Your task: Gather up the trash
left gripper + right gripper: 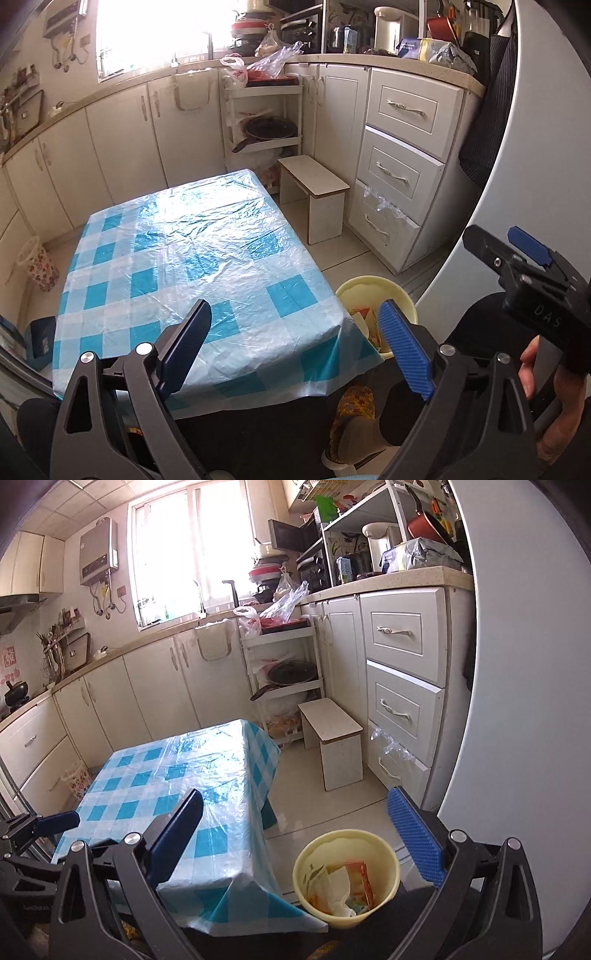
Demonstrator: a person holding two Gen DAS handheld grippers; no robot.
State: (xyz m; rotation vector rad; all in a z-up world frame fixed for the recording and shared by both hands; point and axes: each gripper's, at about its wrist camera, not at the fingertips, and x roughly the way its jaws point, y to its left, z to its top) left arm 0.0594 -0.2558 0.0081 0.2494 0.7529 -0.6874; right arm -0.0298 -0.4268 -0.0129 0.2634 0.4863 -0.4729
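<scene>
Daylight floods in through the window [184,554], which is blown out to near white in both views and washes out the counter edge below it. The plastic tablecloth [192,251] carries broad glare streaks. Fisheye distortion bends the cabinets [122,147] and darkens the corners. Focus is sharp mid-frame; the lower foreground sits in shadow.

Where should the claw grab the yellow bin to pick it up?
Probably on the rim of the yellow bin, coming from above: it stands upright and open on the floor, and one claw finger could slip inside the thin wall on the side away from the table, where there is room.
</scene>
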